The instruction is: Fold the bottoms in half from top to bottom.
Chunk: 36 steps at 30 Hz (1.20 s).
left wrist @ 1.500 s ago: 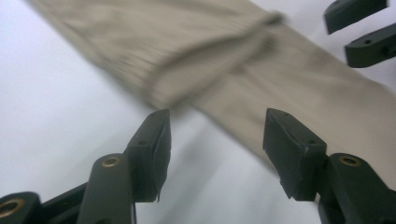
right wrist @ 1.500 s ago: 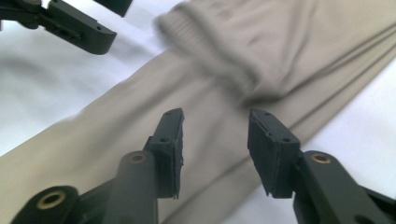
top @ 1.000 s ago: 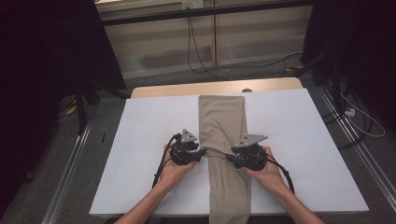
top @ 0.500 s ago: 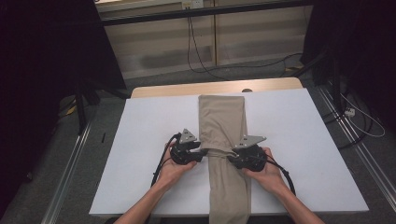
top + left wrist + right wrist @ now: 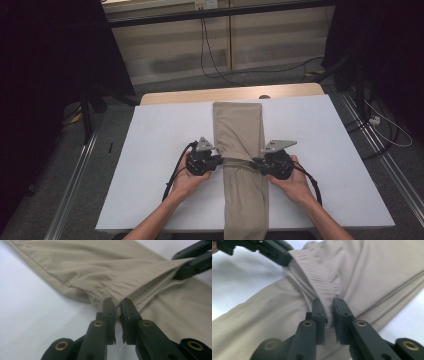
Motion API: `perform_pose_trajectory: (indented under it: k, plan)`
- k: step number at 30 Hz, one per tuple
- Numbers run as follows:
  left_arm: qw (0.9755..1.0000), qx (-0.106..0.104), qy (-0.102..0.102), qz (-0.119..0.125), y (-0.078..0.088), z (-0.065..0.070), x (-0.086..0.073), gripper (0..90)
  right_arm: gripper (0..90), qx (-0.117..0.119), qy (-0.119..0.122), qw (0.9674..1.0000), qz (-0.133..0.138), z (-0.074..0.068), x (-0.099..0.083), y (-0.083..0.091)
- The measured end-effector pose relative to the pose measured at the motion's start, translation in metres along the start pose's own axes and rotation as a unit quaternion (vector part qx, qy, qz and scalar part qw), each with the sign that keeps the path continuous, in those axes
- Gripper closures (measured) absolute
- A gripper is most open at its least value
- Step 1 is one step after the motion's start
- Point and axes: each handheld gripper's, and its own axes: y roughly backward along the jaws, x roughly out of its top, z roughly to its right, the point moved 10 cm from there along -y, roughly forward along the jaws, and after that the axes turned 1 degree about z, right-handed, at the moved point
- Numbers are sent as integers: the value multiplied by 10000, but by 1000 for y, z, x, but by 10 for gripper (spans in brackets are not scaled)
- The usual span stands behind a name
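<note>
left tool [image 5: 220, 161] and right tool [image 5: 256, 162] each clamped on the ribbed band of the tan trousers [image 5: 239, 130], pulling it taut mid-length; trousers lie lengthwise on white surface [image 5: 150, 150].

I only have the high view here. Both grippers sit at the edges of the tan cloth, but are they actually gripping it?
Observer: Yes. The left gripper has its jaws shut on a ribbed hem of the tan cloth.
Operator: And the right one?
Observer: The right gripper is pinched on the same ribbed band, at its other end.
Operator: Is the hem flat on the table?
Observer: No, it is raised off the layer beneath and stretched between the two grippers.
</note>
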Motion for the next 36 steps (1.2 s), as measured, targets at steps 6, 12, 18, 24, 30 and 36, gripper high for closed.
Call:
perform_pose_trajectory:
  k: [6,12,18,24,30,36]
  plan:
    - [9991,-340,204,138,21,18,9,839,841,99,-13,9999,38,-3,3,16]
    - [9980,-600,59,209,42,44,11,839,842,288,-48,9994,162,-17,6,46]
    - [9961,-853,92,203,59,71,4,839,842,486,-160,9985,210,-36,-6,68]
    - [9937,-1091,-39,258,87,96,-4,838,843,680,-109,9973,252,-64,-14,92]
    - [9917,-1276,-90,105,101,116,-27,838,842,880,-59,9960,164,-93,-30,106]
    - [9889,-1481,-95,-35,113,135,-48,838,840,1080,-28,9941,33,-118,-48,115]
